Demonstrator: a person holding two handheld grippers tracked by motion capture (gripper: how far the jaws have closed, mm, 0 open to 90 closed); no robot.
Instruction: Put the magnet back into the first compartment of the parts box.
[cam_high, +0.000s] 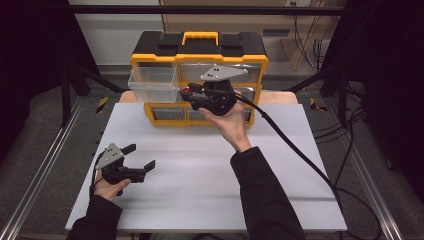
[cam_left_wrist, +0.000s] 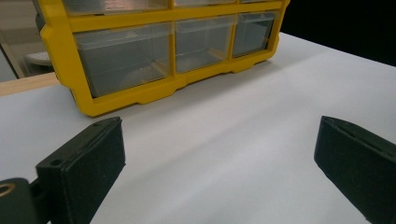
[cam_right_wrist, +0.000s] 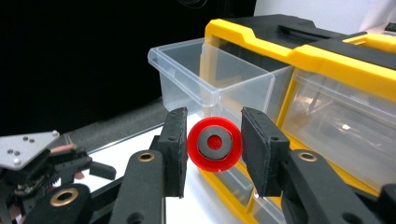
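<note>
Bright even table light; dark surround; sharp.

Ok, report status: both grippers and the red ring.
Right gripper shut on red ring, beside the pulled-out clear drawer. Left gripper open, empty, low over table.

Glossy red plastic ring (cam_right_wrist: 214, 144), clear plastic drawer (cam_right_wrist: 196, 74), matt white tabletop (cam_high: 200, 170)

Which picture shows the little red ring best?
The right gripper view: the red ring sits big and sharp between the right claw pads. The high view gives a red speck beside the pulled-out drawer.
</note>
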